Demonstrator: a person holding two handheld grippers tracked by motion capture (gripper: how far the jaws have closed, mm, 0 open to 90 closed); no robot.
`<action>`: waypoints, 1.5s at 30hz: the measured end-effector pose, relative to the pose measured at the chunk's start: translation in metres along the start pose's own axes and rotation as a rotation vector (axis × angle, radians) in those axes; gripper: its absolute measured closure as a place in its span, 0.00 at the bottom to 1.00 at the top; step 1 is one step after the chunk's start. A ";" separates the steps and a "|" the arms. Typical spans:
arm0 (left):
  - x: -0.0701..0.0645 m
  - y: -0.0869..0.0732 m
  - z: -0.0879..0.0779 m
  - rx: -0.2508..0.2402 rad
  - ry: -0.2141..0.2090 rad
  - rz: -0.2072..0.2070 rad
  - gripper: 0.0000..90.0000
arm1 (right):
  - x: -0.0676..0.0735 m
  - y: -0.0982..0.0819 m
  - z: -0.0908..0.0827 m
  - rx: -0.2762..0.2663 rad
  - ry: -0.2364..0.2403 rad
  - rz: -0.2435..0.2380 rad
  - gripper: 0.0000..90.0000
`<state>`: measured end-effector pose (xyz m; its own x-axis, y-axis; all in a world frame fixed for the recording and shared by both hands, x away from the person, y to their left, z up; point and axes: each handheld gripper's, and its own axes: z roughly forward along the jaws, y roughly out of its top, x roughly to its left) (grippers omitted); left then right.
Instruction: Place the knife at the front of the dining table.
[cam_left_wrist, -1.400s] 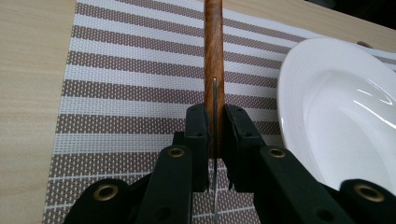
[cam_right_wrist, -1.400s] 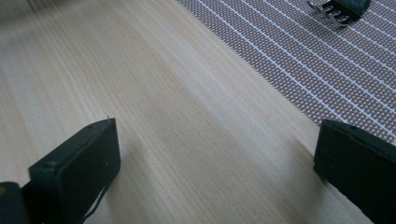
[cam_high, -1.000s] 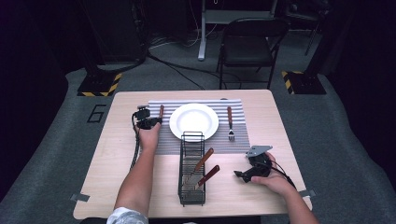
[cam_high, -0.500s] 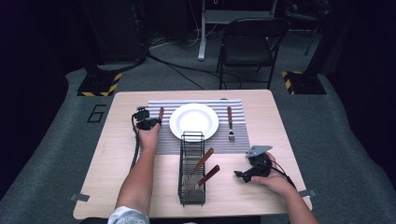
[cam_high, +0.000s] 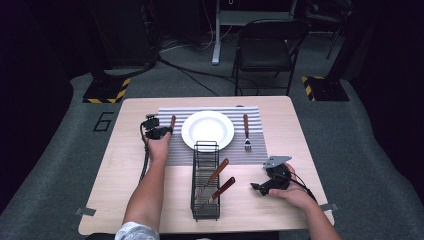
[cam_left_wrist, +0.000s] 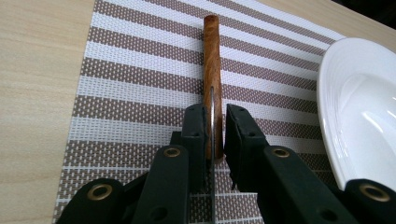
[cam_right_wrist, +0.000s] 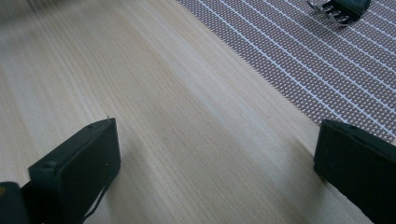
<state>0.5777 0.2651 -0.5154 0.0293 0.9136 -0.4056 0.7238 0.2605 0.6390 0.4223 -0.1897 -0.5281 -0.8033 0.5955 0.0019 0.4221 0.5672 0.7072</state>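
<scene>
While the knife (cam_left_wrist: 212, 79) lies on the striped mat (cam_left_wrist: 140, 70) just left of the white plate (cam_left_wrist: 359, 107), its wooden handle pointing away from the person, the left tongs (cam_left_wrist: 214, 126) sit clamped around it, with the thin blade standing on edge between the two black jaws. Those jaws have eased apart a hair in the last half second, yet the pads are on the knife. Seen from above, the left tongs (cam_high: 161, 131) rest at the mat's left edge, the person's left forearm (cam_high: 150, 185) reaching up the bench (cam_high: 125, 150) to them, a cable trailing back beside it.

The plate (cam_high: 207, 130) sits in the middle of the mat. On its right a fork (cam_high: 246, 131) with a wooden handle lies on the mat, tines toward the person. Just in front of the plate stands a black wire rack (cam_high: 205, 180), partly overlapping the mat's near edge, with two more wooden-handled pieces (cam_high: 218, 181) leaning in it.

Well apart from all this, near the bench's right front corner, the right tongs (cam_high: 256, 187) rest low over bare wood in the right hand (cam_high: 295, 192). Their jaws stand wide apart with nothing between them, the fork's tines (cam_right_wrist: 336, 13) showing far off beyond them
</scene>
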 end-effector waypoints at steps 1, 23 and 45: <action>0.002 0.000 -0.001 0.002 -0.002 0.007 0.86 | 0.000 0.000 0.000 0.000 0.000 0.000 0.00; 0.008 0.004 -0.013 -0.002 0.014 0.033 0.83 | 0.000 0.000 0.000 -0.001 -0.001 0.001 0.00; -0.015 0.010 -0.054 -0.033 -0.119 0.177 0.55 | -0.001 0.000 0.000 0.001 0.003 -0.009 0.00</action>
<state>0.5473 0.2706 -0.4670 0.2370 0.9030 -0.3582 0.6773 0.1108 0.7273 0.4226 -0.1903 -0.5282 -0.8083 0.5888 -0.0019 0.4155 0.5726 0.7067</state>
